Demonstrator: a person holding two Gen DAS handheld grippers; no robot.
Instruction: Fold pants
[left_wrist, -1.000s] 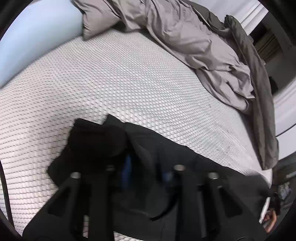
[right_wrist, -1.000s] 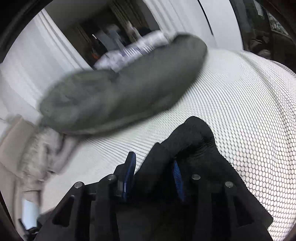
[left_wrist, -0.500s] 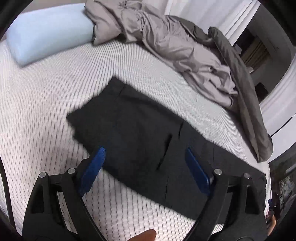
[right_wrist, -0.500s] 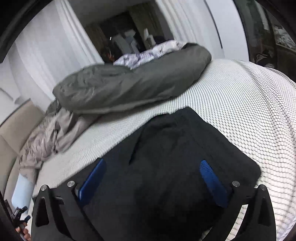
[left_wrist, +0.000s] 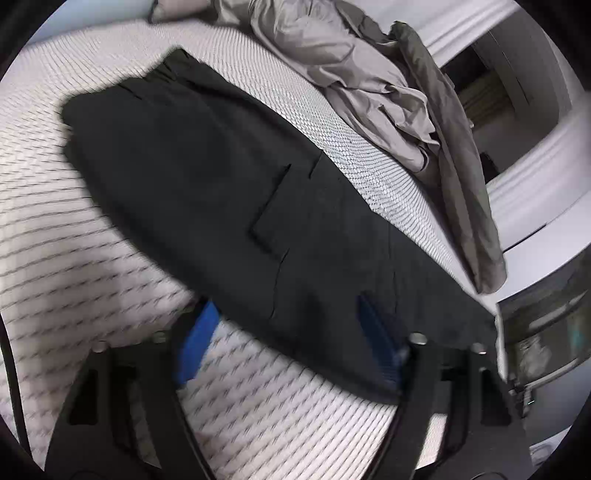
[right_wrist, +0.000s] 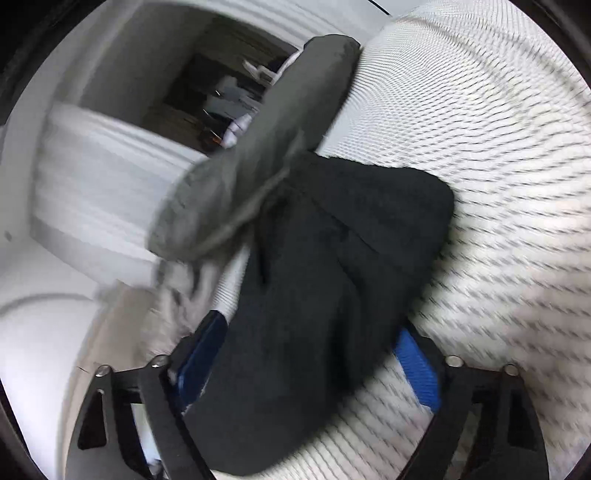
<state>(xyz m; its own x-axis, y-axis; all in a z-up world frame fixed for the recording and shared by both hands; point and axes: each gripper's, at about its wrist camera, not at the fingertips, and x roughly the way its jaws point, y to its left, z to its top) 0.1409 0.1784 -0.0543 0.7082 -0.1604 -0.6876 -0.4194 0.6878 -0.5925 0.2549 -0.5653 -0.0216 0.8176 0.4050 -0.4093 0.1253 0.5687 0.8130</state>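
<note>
Left wrist, pants (left_wrist: 221, 177) edge, mattress (left_wrist: 92, 280) bare, blurred

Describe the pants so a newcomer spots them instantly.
Start at the white textured mattress. Across its near part lies one long flat garment, the black pants, with a flap pocket. The bedding heaped behind it, a grey duvet, is crumpled and paler; the pants are the only black thing.

No legible txt, labels or nos. anywhere.

Black pants (left_wrist: 207, 177); white bed (left_wrist: 74, 280) with a dark honeycomb pattern; taupe and olive-grey bedding (left_wrist: 369, 70); blue claw pads (left_wrist: 195, 343).
</note>
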